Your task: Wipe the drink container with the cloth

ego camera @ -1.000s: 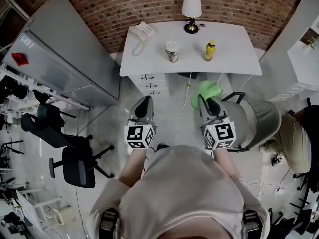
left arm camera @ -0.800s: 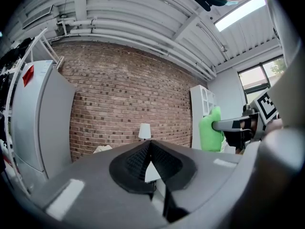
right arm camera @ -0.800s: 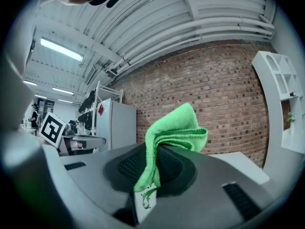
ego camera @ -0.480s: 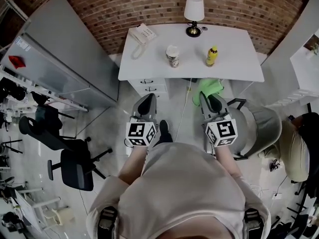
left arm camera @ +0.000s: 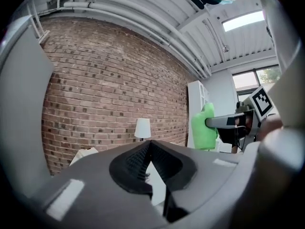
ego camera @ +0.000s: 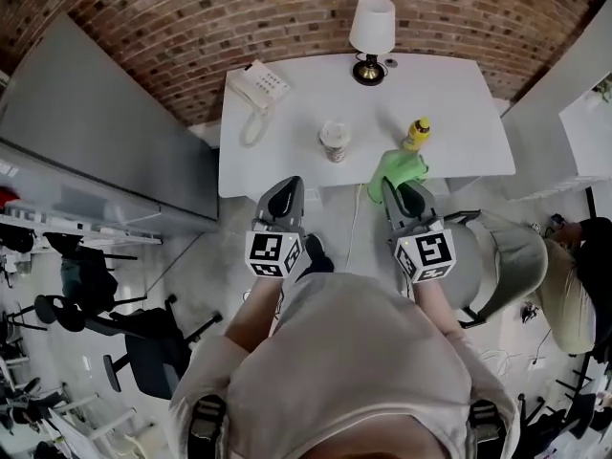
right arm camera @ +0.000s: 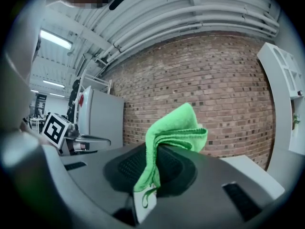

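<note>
A yellow drink bottle [ego camera: 415, 134] stands on the white desk [ego camera: 287, 151], right of centre. My right gripper [ego camera: 393, 185] is shut on a green cloth [ego camera: 397, 171], which hangs just short of the bottle at the desk's front edge. In the right gripper view the cloth [right arm camera: 169, 137] is pinched between the jaws and folds over them. My left gripper [ego camera: 287, 188] is shut and holds nothing, near the desk's front edge; its own view shows the jaws [left arm camera: 148, 147] pressed together. The cloth [left arm camera: 204, 128] also shows in the left gripper view.
On the desk stand a paper cup [ego camera: 334, 141], a white lamp [ego camera: 371, 22] at the back and a telephone [ego camera: 256, 87] at the left. A brick wall lies behind. A grey cabinet [ego camera: 86, 142] stands left, a grey chair [ego camera: 502, 256] right.
The desk has come closer in the head view. Both grippers have moved forward to the desk's front edge, and the cloth now hangs right by the yellow bottle.
</note>
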The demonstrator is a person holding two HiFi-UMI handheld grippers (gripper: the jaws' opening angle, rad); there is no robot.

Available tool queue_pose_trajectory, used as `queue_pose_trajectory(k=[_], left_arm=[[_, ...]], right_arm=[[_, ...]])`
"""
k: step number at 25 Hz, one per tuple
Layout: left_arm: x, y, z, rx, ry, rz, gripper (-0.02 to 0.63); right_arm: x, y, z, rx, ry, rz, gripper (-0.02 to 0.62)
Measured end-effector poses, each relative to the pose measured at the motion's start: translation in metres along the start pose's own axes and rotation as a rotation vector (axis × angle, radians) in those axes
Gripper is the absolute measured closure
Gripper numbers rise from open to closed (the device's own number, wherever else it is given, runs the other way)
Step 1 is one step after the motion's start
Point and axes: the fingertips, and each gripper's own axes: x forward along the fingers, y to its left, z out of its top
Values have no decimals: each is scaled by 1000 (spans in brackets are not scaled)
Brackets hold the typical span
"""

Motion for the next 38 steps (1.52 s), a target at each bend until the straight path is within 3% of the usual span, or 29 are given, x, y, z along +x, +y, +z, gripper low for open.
queue_pose_trajectory(k=[7,12,15,19,25,29,38], left_arm=[[94,64,7,89,39,-115,597],[134,68,2,75,40,-140,597],[150,67,-3,11,39,-126,597],[162,74,-7,-67,34,-25,597],[177,64,-15,-48,27,28,597],[182,59,-26,-42,51,38,597],[193,53,-57,-34,137,18,597]], right_arm=[[97,-33,2,12,15,-73,552],[131,-60,-3,21,33,-65,551],[147,-78,-6,22,36,-42,552],[165,-94,-11,25,66,33,552],[181,-105,-19,9,101,157,552],[189,-110,-26,5,92,195,552],[197,-105,-73,-27,190,257,552]])
